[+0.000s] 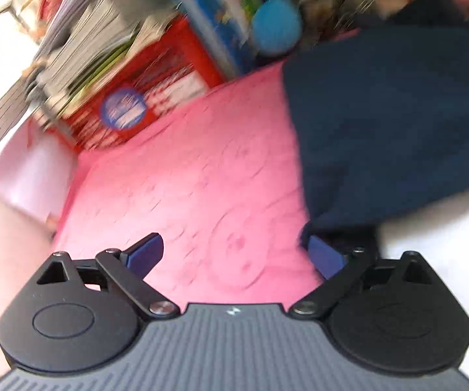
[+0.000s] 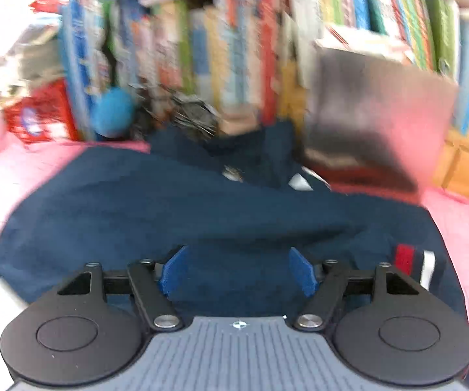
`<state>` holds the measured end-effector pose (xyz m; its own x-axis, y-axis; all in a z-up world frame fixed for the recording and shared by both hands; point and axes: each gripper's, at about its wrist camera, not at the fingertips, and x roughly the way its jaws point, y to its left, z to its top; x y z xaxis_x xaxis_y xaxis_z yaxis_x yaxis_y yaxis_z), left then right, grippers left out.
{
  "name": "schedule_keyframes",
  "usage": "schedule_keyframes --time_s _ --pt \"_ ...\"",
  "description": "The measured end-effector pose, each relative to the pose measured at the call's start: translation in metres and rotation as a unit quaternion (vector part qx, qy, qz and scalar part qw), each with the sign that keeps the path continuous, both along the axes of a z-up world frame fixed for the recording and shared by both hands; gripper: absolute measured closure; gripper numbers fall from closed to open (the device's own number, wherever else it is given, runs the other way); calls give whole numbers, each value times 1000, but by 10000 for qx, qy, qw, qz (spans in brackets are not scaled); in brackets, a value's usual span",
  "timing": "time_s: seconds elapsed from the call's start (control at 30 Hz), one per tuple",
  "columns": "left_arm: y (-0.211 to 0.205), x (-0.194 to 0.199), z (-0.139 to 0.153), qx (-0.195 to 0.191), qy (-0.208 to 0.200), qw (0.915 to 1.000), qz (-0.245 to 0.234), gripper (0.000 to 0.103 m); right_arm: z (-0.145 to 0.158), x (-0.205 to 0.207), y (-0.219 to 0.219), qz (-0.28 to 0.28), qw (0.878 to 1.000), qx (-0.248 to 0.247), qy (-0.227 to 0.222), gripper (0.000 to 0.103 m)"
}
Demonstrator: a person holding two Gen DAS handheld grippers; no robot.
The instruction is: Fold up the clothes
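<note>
A navy blue garment (image 2: 175,208) lies spread on a pink patterned bedsheet (image 1: 189,176), with a red and white striped trim (image 2: 414,260) at its right end. My right gripper (image 2: 239,270) hovers open just above the garment, blue pads wide apart, nothing between them. In the left wrist view the same garment (image 1: 391,123) fills the right side. My left gripper (image 1: 237,255) is open over the bare sheet, its right pad (image 1: 325,255) at the garment's lower edge. Both views are blurred by motion.
A red crate (image 1: 143,97) with stacked papers stands at the bed's far left, next to a blue ball (image 1: 275,26). Bookshelves full of books (image 2: 221,55) run behind the bed. A dark and pink cushion-like object (image 2: 371,110) sits at the back right.
</note>
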<state>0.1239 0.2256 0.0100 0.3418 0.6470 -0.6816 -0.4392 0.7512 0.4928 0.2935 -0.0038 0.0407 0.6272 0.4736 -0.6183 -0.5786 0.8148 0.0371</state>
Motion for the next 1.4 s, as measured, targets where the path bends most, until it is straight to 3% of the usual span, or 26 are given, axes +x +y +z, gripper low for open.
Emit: schedule_keyframes --time_s 0.13,0.23,0.3,0.43,0.53,0.6,0.7,0.8,0.87,0.97,1.03,1.13,1.23,1.3,1.4 --pt "1 -11 35 458 -444 9974 334 6 13 -4 -14 -131 9998 -81 -155 34" --pt "4 -13 64 285 -1104 9929 326 7 16 -3 -39 -512 9984 -169 -182 33" --pt "-3 -4 77 20 -1592 9872 -98 6 11 0 -52 -678 9974 -224 -136 32" --pt "-30 48 57 -268 -1960 9752 -995 6 -8 17 -59 -806 9962 -340 -4 33" --pt "-34 85 23 -481 -1860 9737 -1225 6 -19 33 -52 -822 9950 -541 -168 33" --pt "-31 97 -2 -482 -1482 9817 -1098 6 -26 43 -54 -794 9952 -539 -200 31" --pt "-23 90 -28 -391 -1295 9863 -946 5 -38 56 -64 -765 9952 -538 -289 18" --pt "-23 83 -16 -107 -1172 9895 -838 8 -22 52 -71 -856 9945 -520 -317 21" --pt "-30 72 7 -13 -1426 9845 -1025 8 -4 38 -72 -831 9941 -433 -537 20" --pt "-48 67 28 -345 -1653 9747 -1463 6 13 12 -60 -359 9978 4 -558 16" --pt "-59 68 23 -492 -1529 9731 -1655 6 10 -1 -41 32 9988 36 -478 16" --pt "-72 68 -5 -298 -964 9796 -1738 6 -3 -9 -46 6 9995 -20 -304 16" --pt "-68 53 -24 -217 -680 9819 -1752 4 -17 -17 -51 -19 9999 -77 -130 15" --pt "-63 39 -25 -230 -687 9835 -1658 4 -25 -22 -54 -37 9999 -114 -14 14" --pt "-60 23 -22 -115 -495 9880 -1456 4 -29 -29 -66 -81 9997 -204 140 22"
